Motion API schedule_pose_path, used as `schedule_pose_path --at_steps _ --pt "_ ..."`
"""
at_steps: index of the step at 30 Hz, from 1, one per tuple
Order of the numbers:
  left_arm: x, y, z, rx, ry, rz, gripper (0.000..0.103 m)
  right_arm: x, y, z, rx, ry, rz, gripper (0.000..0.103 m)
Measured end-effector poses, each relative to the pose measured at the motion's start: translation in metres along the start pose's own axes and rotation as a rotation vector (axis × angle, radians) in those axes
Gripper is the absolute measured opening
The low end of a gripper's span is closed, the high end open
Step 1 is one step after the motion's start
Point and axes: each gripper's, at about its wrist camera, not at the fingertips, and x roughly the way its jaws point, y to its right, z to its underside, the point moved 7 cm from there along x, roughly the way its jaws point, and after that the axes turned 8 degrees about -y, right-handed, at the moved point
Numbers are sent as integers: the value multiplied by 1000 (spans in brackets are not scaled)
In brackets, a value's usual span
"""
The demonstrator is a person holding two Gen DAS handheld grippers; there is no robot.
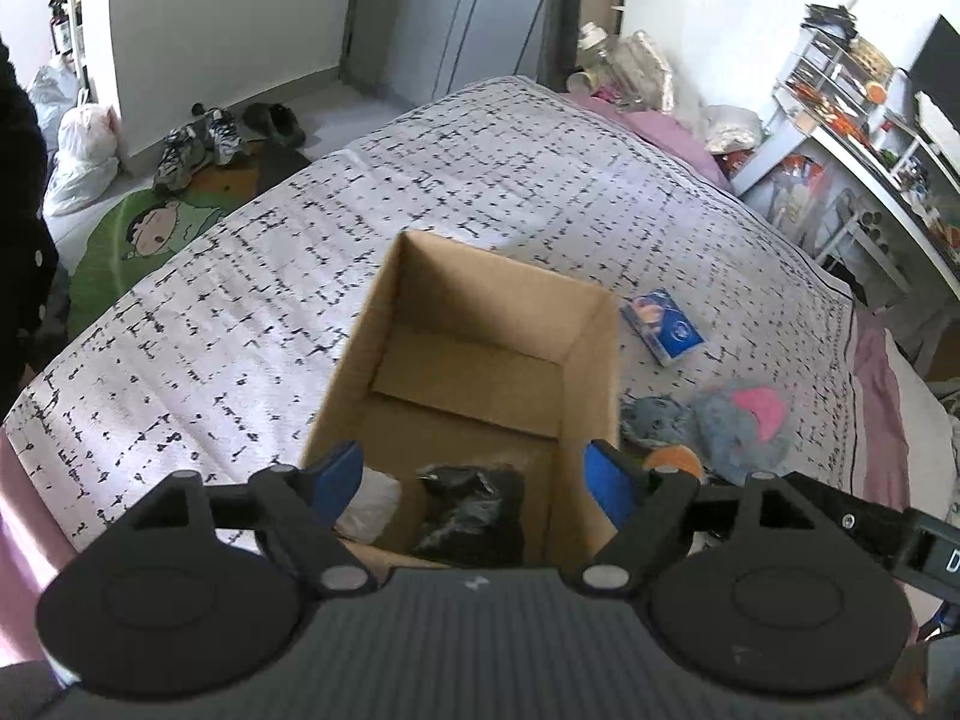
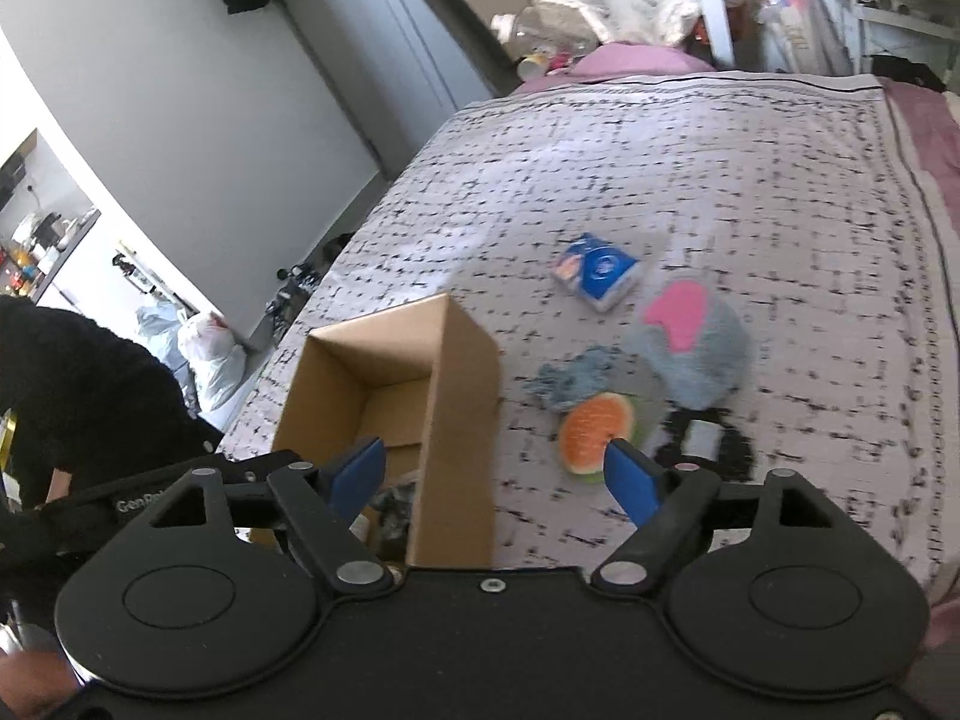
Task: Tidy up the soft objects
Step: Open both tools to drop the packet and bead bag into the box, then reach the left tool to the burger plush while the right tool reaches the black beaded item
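An open cardboard box (image 1: 480, 324) (image 2: 462, 372) stands on the bed. A black soft item (image 1: 474, 510) and a white one (image 1: 372, 507) lie inside it. My left gripper (image 1: 477, 477) is open and empty above the box's near end. My right gripper (image 2: 498, 474) is open and empty over the box's right wall. On the bed right of the box lie a blue tissue pack (image 2: 600, 270) (image 1: 663, 327), a grey and pink plush (image 2: 696, 348) (image 1: 744, 420), a blue cloth (image 2: 570, 381) (image 1: 654, 417), an orange watermelon-slice plush (image 2: 594, 435) (image 1: 675, 459) and a black item (image 2: 708, 438).
The bed has a white black-speckled cover (image 1: 240, 300) over a pink sheet (image 2: 924, 138). Shoes (image 1: 198, 144) and a green mat (image 1: 138, 234) lie on the floor at left. Cluttered shelves (image 1: 852, 138) stand at right. A person in black (image 2: 78, 396) is at left.
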Motion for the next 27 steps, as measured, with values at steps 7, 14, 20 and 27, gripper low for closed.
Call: schedule_pose_path --at_steps 7,14,20,27 --pt "-7 23 8 30 -9 9 81 -19 25 5 22 22 0 85" --pt "-12 47 14 64 -10 3 86 -30 49 8 54 33 -12 89" --pt "-13 69 19 95 -8 8 86 -31 72 10 102 51 -20 89" --pt "-9 89 21 115 -1 -8 86 -26 94 12 138 53 -39 88"
